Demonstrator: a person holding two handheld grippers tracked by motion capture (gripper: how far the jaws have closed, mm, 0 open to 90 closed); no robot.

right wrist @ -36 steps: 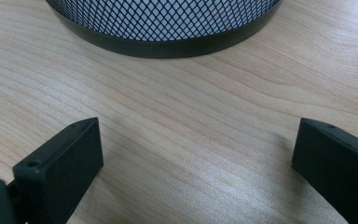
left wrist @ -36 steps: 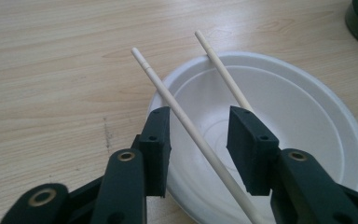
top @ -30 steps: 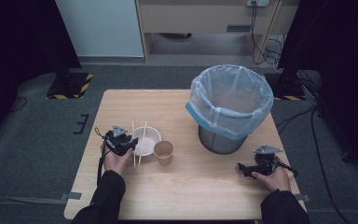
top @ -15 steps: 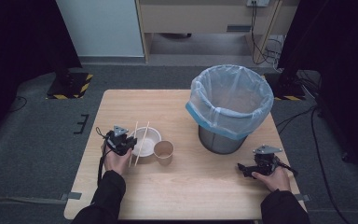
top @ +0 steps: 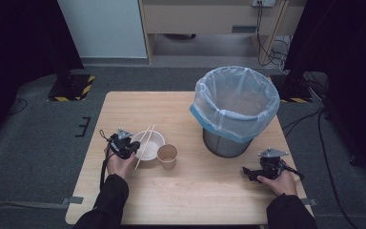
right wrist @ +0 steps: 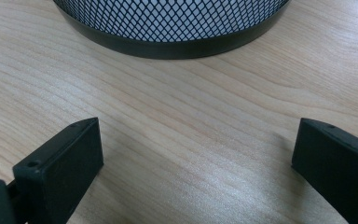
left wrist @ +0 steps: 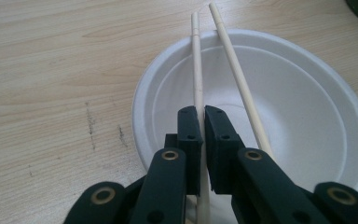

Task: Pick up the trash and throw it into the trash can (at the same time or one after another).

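Note:
A white paper bowl (top: 156,138) (left wrist: 307,93) sits left of centre on the wooden table (top: 195,200), with two wooden chopsticks lying across its rim. My left gripper (top: 132,147) (left wrist: 200,112) reaches over the bowl's near rim. Its jaws have just been closing and now pinch the left chopstick (left wrist: 196,60) between the pads. The other chopstick (left wrist: 235,70) lies free beside it. A brown paper cup (top: 167,155) stands just right of the bowl. My right gripper (top: 248,172) (right wrist: 196,140) rests low on the table at the right, open with nothing between its jaws.
A black mesh bin (top: 233,107) lined with a pale blue bag stands at the back right of the table; its base (right wrist: 168,23) is just ahead of the right gripper. Bare wood lies between the cup and the right gripper.

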